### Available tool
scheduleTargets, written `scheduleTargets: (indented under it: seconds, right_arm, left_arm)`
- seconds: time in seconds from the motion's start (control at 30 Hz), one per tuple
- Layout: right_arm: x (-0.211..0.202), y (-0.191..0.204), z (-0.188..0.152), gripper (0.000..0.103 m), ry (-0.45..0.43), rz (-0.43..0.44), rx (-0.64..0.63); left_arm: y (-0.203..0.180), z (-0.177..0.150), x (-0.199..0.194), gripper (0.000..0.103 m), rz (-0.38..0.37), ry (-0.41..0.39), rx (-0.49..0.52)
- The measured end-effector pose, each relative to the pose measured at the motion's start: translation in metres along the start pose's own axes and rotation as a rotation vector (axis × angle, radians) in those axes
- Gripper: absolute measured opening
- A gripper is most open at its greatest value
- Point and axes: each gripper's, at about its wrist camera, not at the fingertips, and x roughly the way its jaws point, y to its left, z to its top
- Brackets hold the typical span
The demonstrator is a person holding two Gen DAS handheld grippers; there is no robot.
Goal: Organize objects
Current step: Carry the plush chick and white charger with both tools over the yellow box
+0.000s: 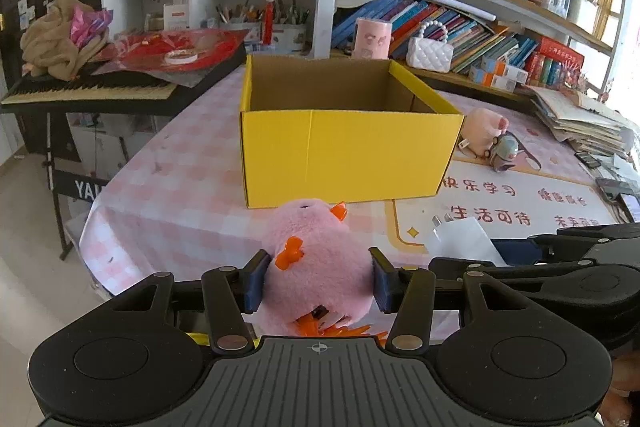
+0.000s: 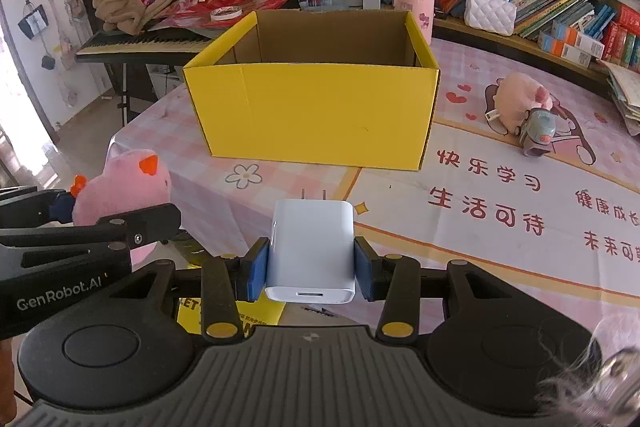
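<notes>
Left claw [image 1: 318,277] squeezing pink plush [image 1: 320,267], fluffy, orange bow and feet, low over surface [image 1: 168,187] before yellow box [image 1: 348,155]. Right claw [image 2: 310,269] pinching white charger [image 2: 311,251], prongs pointing at box, port facing camera. "GenRobot.AI" showing on left claw's arm; mat [image 2: 520,211] reading "快乐学习", "生活可待".

box [image 1: 348,155]: yellow, brown inside | plush [image 1: 320,267]: pink, orange | charger [image 2: 311,251]: white | tablecloth [image 1: 180,179]: pink-white check
</notes>
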Motion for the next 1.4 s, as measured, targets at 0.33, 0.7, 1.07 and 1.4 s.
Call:
scheduleTargets:
  seconds: [0.33,0.7,1.07,1.4]
  right_arm:
    - [-0.005,0.007,0.004,0.042,-0.013,-0.029,-0.016]
    - [0.001,-0.002,0.015,0.042,-0.012,-0.041,-0.028]
    - [0.021,-0.029,0.090,0.041,-0.161,-0.031,-0.027]
    - [0.081,-0.064,0.180,0.042,-0.206,0.000,-0.063]
  left_arm:
    - [0.005,0.004,-0.005,0.049,-0.026,-0.029,-0.009]
    - [-0.001,0.019,0.001,0.049,-0.025,-0.071,-0.002]
    - [-0.008,0.089,0.026,0.049,0.017,-0.200,0.039]
    - [-0.015,0.137,0.107,0.049,0.052,-0.124,0.022]
